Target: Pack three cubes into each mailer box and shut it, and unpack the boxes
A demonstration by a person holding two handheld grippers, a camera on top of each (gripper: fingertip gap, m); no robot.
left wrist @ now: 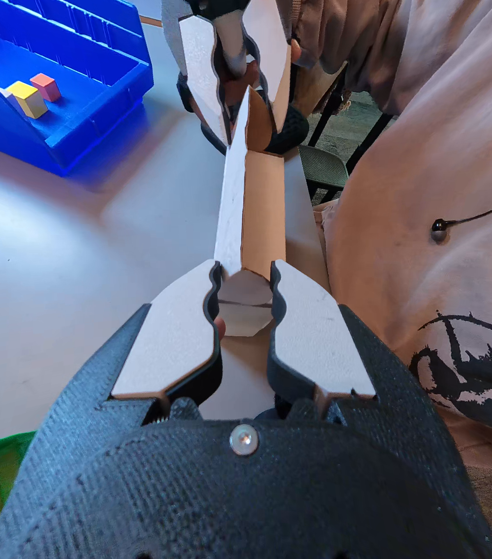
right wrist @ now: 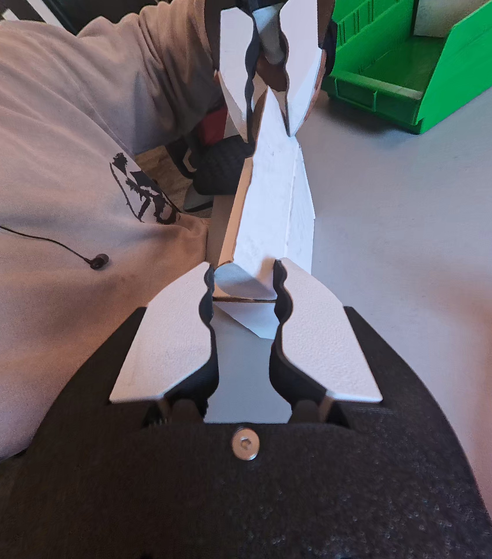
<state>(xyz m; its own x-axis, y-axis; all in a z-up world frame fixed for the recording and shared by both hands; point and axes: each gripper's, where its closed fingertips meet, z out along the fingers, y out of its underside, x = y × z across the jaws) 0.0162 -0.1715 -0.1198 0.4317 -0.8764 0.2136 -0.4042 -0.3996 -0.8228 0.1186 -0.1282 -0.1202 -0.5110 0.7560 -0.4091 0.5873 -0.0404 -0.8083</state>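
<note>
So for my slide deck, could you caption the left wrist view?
Both grippers, left and right, hold opposite ends of a mailer box above the table beside a blue bin.

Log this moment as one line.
left gripper: shut on mailer box end | right gripper: shut on opposite end | box: held off table | blue bin: yellow, red cubes

Between the left claw (left wrist: 244, 298) tips sits a mailer box (left wrist: 249, 211) of matt cardboard, white outside, raw brown inside, and the claw itself is ridged black printed plastic with a shiny metal screw (left wrist: 243, 439) behind. Ahead-left, a glossy blue plastic bin (left wrist: 93, 90) holds painted wooden cubes (left wrist: 28, 98). The smooth grey worktop (left wrist: 57, 242) lies beneath, soft cloth to the right.
</note>
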